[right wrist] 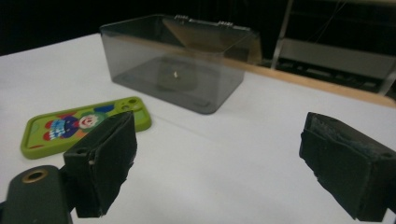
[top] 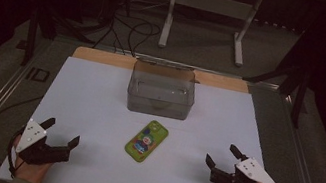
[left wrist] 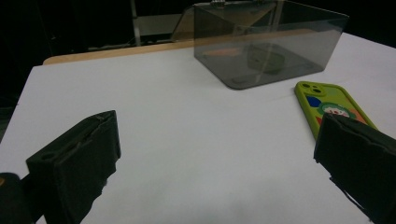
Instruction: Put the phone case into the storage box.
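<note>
We see the phone (top: 146, 141) lying flat on the white surface (top: 96, 110), just in front of the box (top: 161, 90) and apart from it. Lying so flat, it is, we judge, the main risk: jaws closing over its thin edges could slip and skid it across the surface, or knock it into the box wall. A grip at one end could also let it tilt and drop on the way into the box, and the upright lid at the back could be hit.

Our left tool (top: 60, 135) rests low on the surface, well left of the phone, jaws wide apart and holding nothing. Our right tool (top: 222, 155) sits well right of the phone, angled in toward it, jaws spread wide and empty.
</note>
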Motion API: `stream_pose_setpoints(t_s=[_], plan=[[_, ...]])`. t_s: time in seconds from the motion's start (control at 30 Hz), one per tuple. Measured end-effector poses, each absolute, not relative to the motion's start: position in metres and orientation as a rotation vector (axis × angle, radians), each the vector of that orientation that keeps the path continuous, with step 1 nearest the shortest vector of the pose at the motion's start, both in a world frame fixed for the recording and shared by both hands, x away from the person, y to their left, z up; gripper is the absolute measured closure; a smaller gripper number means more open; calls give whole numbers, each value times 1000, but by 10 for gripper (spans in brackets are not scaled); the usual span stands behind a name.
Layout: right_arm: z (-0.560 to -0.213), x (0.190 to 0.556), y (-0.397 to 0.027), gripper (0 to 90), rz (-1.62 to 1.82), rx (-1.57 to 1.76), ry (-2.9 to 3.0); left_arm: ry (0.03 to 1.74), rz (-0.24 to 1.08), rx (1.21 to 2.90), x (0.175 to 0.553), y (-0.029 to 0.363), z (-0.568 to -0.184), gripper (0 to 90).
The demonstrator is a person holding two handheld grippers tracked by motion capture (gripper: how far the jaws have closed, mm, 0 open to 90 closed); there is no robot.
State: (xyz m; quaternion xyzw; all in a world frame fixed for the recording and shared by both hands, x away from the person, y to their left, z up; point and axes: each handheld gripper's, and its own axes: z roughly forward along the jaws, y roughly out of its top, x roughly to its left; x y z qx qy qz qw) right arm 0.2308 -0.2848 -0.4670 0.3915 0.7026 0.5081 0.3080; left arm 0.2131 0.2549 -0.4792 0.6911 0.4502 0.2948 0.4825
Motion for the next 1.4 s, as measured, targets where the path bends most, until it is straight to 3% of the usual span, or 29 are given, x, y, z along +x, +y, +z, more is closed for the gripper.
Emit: stream_pose_setpoints(t_s=[0.9, 1.4], plan=[[-480, 228, -286, 114, 1353, 1068, 1800, 1100, 709, 1677, 214, 253, -478, 12], [-479, 227, -287, 112, 1351, 1077, 1801, 1118, 665, 1766, 229, 237, -463, 2]])
